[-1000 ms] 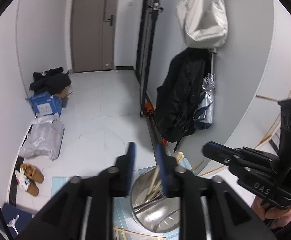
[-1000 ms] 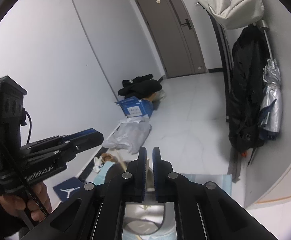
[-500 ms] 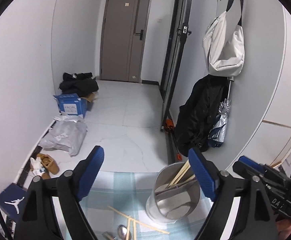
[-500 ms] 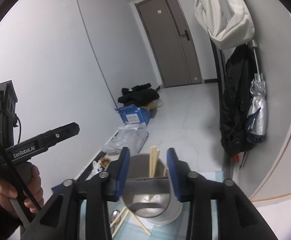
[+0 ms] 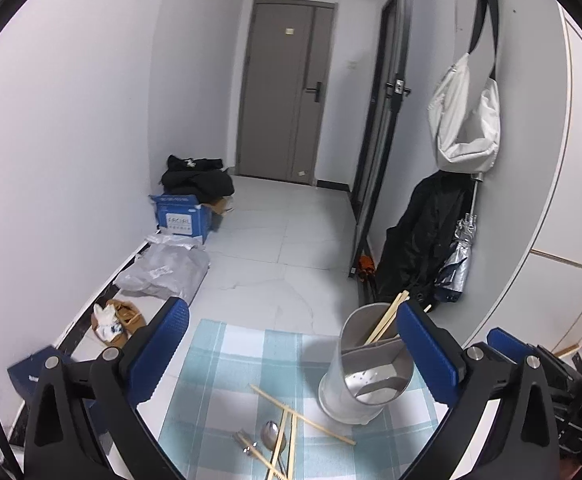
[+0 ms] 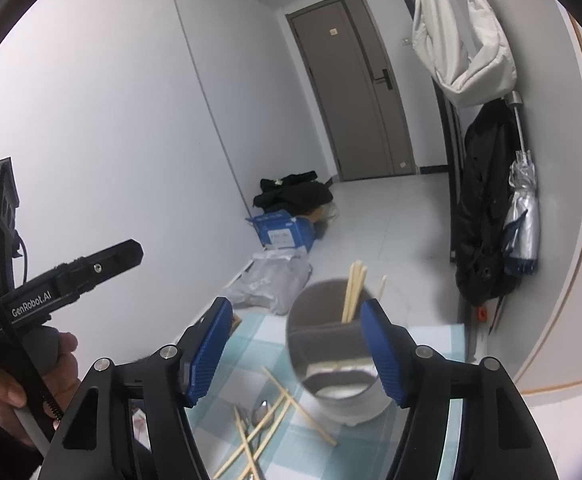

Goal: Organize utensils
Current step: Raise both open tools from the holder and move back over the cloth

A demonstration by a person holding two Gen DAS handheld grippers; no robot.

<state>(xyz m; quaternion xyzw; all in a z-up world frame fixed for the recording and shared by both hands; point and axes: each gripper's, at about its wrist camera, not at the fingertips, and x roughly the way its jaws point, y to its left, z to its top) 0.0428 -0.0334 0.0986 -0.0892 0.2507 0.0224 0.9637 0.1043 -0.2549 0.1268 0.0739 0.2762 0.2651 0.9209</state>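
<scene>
Both grippers hang above a checked cloth, holding nothing. The left gripper has its jaws spread wide and opening; the right gripper is parting too. A steel utensil holder stands on the cloth with chopsticks upright inside. Loose chopsticks and a spoon lie crossed beside it

Grey door at the hall's end — blue box (open), black coat, white bag hung.
</scene>
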